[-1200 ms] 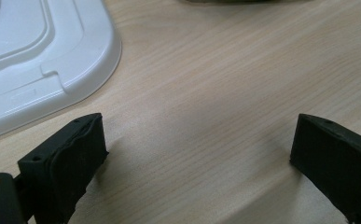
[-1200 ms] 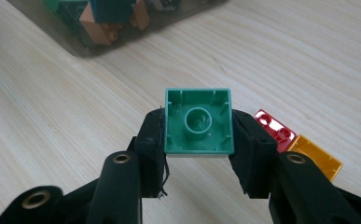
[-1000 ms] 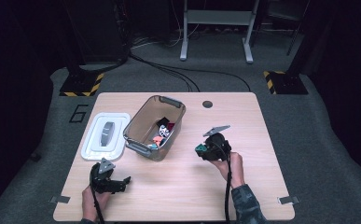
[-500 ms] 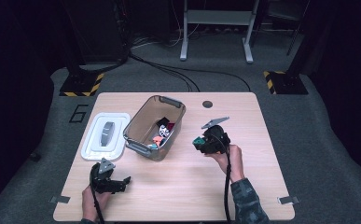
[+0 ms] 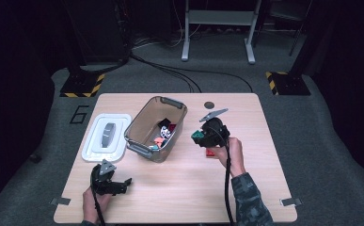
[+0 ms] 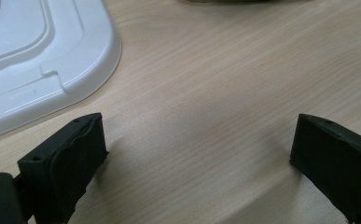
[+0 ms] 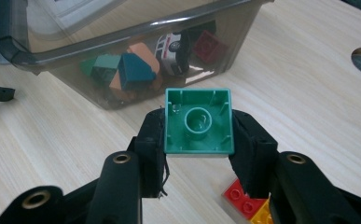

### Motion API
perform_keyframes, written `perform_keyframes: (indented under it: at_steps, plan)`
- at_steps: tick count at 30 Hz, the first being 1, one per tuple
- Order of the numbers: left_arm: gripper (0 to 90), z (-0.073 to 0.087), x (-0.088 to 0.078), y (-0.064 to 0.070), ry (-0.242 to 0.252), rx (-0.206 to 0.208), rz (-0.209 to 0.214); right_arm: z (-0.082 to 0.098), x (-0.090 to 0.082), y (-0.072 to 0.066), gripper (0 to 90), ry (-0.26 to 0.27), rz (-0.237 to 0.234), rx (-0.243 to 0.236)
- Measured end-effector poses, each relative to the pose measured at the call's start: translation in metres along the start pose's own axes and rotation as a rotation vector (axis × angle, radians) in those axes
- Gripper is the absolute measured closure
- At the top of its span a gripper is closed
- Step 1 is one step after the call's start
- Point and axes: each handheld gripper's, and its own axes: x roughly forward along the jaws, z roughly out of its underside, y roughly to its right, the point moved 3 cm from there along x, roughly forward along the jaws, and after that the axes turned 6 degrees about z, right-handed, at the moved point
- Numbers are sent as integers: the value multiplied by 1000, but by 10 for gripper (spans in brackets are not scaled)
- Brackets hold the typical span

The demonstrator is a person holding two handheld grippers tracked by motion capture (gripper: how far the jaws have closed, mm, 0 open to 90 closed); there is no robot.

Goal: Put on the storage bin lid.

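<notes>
My right gripper [image 7: 197, 128] is shut on a green toy brick [image 7: 198, 122], hollow underside facing the camera, held above the table just right of the grey plastic bin [image 7: 122, 32]. In the high view the right gripper [image 5: 202, 138] carries the green brick [image 5: 197, 137] beside the bin [image 5: 147, 149]. The bin holds several toys: orange, teal and dark red pieces and a small white car [image 7: 171, 46]. A red and yellow brick [image 7: 246, 205] lies on the table under the right jaw. My left gripper [image 5: 124, 183] rests open near the table's front left, jaws [image 6: 192, 154] wide over bare wood.
The bin's white lid [image 5: 105, 136] lies flat left of the bin, its corner [image 6: 52, 60] close to my left gripper. A round cable hole [image 5: 209, 105] sits at the table's far edge. Cables, stands and black-yellow floor markers lie beyond the wooden table [image 5: 179, 197].
My right gripper has risen with the green brick and edged toward the bin. The left gripper has stayed put.
</notes>
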Motion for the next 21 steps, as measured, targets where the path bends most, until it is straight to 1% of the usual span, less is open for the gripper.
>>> perform_keyframes:
  at_steps: [15, 16, 18, 19, 21]
  plan:
    - [31, 0, 0, 0, 1, -1, 0, -26, -10, 1, 587, 20, 7, -21]
    - [31, 0, 0, 1, 2, -8, 2, -28, -10, 1, 587, 21, 8, -24]
    - [31, 0, 0, 0, 0, -1, 0, -31, -10, 1, 587, 22, 8, -29]
    - [31, 0, 0, 1, 3, -8, 2, -34, -11, 1, 587, 22, 10, -35]
    - [31, 0, 0, 0, 0, 2, 0, -37, -11, 0, 587, 23, 11, -35]
